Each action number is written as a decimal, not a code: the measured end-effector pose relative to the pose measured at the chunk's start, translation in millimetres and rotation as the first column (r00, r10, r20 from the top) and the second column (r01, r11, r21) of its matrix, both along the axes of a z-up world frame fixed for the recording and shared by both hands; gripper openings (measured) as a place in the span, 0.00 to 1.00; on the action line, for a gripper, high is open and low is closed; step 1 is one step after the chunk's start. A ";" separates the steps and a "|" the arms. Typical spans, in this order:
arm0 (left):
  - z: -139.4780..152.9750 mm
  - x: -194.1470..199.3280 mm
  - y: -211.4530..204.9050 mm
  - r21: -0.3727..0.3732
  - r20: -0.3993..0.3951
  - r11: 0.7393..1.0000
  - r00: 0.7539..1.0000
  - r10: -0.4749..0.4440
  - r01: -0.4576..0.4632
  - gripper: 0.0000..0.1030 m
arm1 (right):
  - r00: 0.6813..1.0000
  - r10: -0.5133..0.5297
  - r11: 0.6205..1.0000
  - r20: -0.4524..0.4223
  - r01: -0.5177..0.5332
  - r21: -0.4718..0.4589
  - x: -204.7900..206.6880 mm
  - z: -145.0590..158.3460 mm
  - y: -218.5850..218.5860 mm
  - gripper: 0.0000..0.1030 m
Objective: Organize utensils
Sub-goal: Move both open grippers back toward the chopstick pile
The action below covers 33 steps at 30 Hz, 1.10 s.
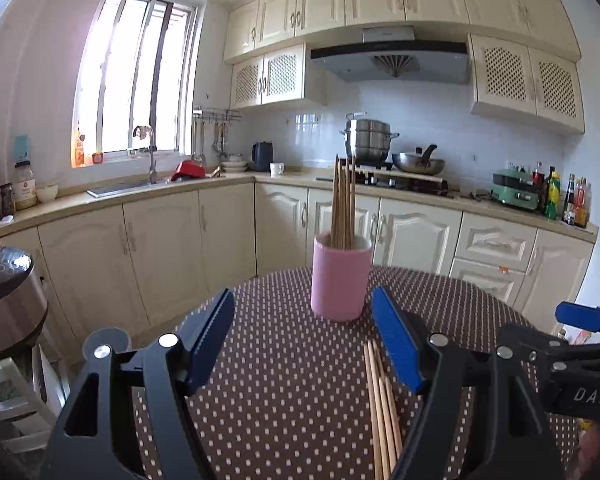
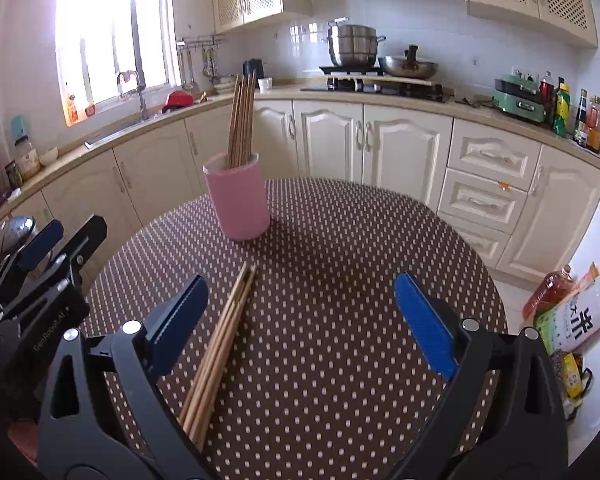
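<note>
Chopsticks (image 2: 220,344) lie bundled, uncountable; one pink holder (image 2: 238,200); two claws open.

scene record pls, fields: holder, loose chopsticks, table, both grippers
holder: pink cup upright on the table, apart from both grippers
in holder: bundle of chopsticks standing inside
loose chopsticks: bunch lying flat on the table, tips towards the pink cup
table: round, brown polka-dot cloth
left gripper: open, nothing between the pads
right gripper: open wide, over the loose bunch, not gripping it
</note>
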<state>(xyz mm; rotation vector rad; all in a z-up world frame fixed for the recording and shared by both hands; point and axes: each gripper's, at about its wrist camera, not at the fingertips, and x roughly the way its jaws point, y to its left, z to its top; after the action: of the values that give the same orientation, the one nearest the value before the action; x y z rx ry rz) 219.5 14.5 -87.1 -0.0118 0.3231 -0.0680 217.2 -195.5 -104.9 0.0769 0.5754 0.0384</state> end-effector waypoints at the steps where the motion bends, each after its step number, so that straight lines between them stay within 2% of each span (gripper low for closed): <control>1: -5.8 -3.6 0.9 -0.008 -0.023 1.000 1.000 -0.007 0.007 0.69 | 1.000 -0.004 1.000 -0.010 0.004 -0.001 -1.4 -2.7 0.1 0.90; 7: -27.9 -15.3 10.3 -0.051 -0.125 0.999 0.992 -0.015 0.009 0.69 | 0.999 -0.020 1.000 -0.037 0.020 0.000 -7.9 -23.6 -2.6 0.90; 10: -36.7 -18.8 16.5 -0.075 -0.179 0.997 0.984 -0.011 -0.003 0.68 | 1.000 -0.001 0.999 -0.026 0.002 0.037 -12.5 -32.9 -6.7 0.91; 16: -57.3 -22.4 25.4 -0.098 -0.261 0.995 0.965 -0.002 -0.024 0.68 | 0.998 -0.045 0.995 -0.053 0.049 0.086 -13.9 -48.4 -13.3 0.91; 19: -69.6 -23.1 29.6 -0.120 -0.309 0.992 0.951 -0.010 -0.029 0.68 | 0.996 -0.034 0.997 -0.081 0.039 0.071 -12.3 -56.2 -12.1 0.91; 23: -77.8 -24.5 32.1 -0.119 -0.332 0.992 0.943 -0.001 -0.041 0.68 | 0.993 -0.038 0.998 -0.115 0.043 0.040 -10.4 -65.1 -8.8 0.91; 27: -82.7 -21.5 30.4 -0.097 -0.354 0.995 0.935 -0.012 -0.024 0.68 | 0.987 -0.005 0.994 -0.158 0.023 0.110 -6.8 -74.2 -6.0 0.91; 30: -85.9 -19.1 32.5 -0.121 -0.372 0.993 0.927 -0.042 -0.004 0.68 | 0.986 0.007 0.990 -0.167 0.018 0.143 -4.2 -77.3 -3.2 0.91; 33: -88.8 -15.9 38.6 -0.148 -0.370 0.989 0.927 -0.065 0.010 0.68 | 0.981 0.022 0.991 -0.193 0.003 0.133 2.1 -79.4 4.2 0.91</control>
<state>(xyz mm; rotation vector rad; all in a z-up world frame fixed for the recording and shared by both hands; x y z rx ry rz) 203.6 53.1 -175.9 -0.1635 0.7015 -0.1280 219.3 -191.3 -184.2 0.2089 0.7680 0.0791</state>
